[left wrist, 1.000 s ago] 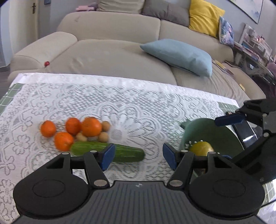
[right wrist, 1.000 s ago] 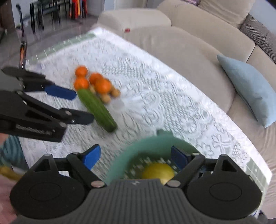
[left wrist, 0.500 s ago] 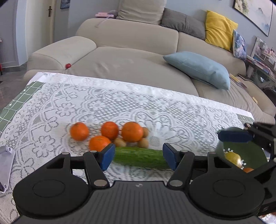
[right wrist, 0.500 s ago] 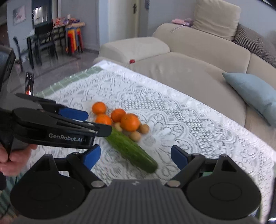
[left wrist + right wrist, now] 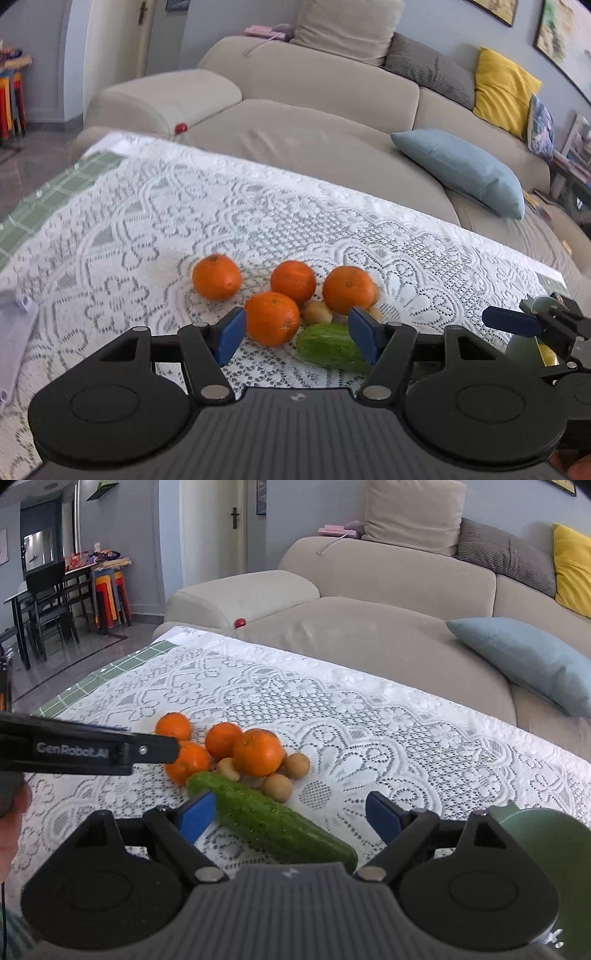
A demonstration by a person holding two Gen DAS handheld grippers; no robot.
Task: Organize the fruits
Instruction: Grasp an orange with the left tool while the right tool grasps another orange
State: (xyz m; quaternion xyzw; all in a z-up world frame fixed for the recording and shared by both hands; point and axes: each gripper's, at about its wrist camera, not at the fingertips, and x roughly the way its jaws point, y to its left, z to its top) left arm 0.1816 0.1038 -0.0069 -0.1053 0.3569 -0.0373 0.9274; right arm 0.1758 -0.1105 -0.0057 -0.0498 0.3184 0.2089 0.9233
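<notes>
Several oranges lie in a cluster on the lace tablecloth; the nearest orange (image 5: pixel 272 317) sits just ahead of my open, empty left gripper (image 5: pixel 297 336). Small brown fruits (image 5: pixel 277 787) lie among them. A green cucumber (image 5: pixel 271 821) lies in front of the cluster, its near half between the fingers of my open, empty right gripper (image 5: pixel 290 816). The cucumber's end also shows in the left wrist view (image 5: pixel 328 345). The green bowl (image 5: pixel 543 834) stands at the right; its inside is hidden. The left gripper shows in the right wrist view (image 5: pixel 85 751), over the oranges' left side.
A beige sofa (image 5: pixel 314 110) with a blue cushion (image 5: pixel 461 171) runs behind the table's far edge. A small red ball (image 5: pixel 181 128) lies on the sofa. A white plastic piece (image 5: pixel 13 332) lies at the table's left. Chairs and a dark table (image 5: pixel 48 598) stand far left.
Both grippers swung left, away from the bowl and toward the fruit cluster. The left gripper now faces the oranges; the right now has the cucumber between its fingers. The bowl slid to the right edge.
</notes>
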